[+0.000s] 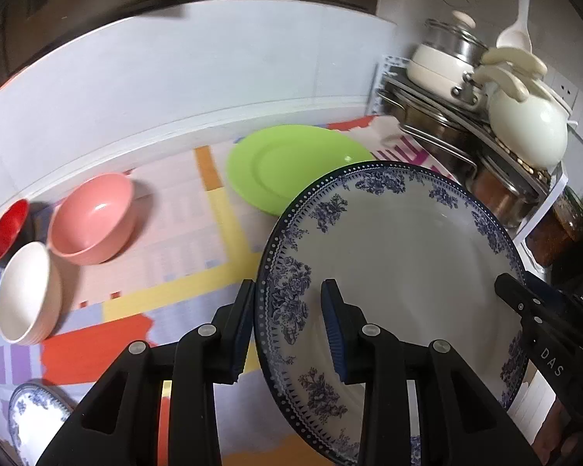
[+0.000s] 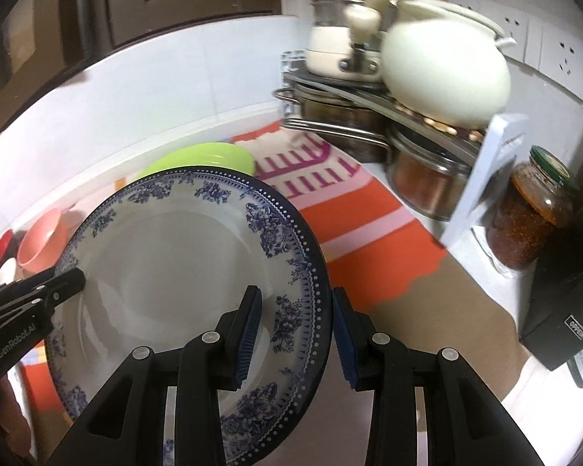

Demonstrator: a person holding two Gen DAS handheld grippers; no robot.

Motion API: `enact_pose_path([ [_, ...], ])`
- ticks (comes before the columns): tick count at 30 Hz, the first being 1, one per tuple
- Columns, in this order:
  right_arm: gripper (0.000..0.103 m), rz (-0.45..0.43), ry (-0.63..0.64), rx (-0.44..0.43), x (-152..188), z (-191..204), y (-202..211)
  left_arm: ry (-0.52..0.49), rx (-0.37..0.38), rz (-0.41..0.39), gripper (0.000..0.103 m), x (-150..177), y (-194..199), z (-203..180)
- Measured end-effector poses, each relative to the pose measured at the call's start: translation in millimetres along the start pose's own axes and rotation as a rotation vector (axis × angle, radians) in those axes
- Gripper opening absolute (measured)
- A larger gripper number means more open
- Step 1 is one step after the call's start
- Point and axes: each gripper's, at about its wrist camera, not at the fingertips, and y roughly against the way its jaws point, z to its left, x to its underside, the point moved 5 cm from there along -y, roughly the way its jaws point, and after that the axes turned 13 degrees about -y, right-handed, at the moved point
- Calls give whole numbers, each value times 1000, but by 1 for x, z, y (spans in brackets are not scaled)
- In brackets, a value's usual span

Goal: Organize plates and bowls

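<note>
Patchwork-coloured matting (image 1: 198,272) covers the counter under a white tiled wall, with a rack of pots (image 2: 369,124) crowding the corner. Both tools carry one blue-and-white plate (image 1: 400,279) above the mat: the left gripper (image 1: 287,326) pinches the plate's left rim, one pad outside the edge and the other on the inner face, and the right gripper (image 2: 295,334) does the same on the opposite rim. The plate tilts, its far edge raised away from the fingers.

Beyond the left fingertips lies a green plate (image 1: 291,167), flat on the mat and partly hidden by the carried plate. Off to the left of the left fingers stand a pink bowl (image 1: 93,219), a white bowl (image 1: 27,291) and a small red bowl (image 1: 7,229), close together. Another blue-patterned plate (image 1: 35,415) lies low beside the left finger.

Glazed rim is slippery (and each grip covers only a narrow strip), so uneven movement of the two hands could twist the plate free. Swinging rightward could knock it against the rack or the jar (image 2: 532,213), and a hard landing on the green plate could chip it.
</note>
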Motion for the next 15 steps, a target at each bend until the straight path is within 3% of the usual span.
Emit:
enact_pose_path([
  [15,37,-6,69,-44,27,68,30,67,-47,-22,34,41,43,62],
])
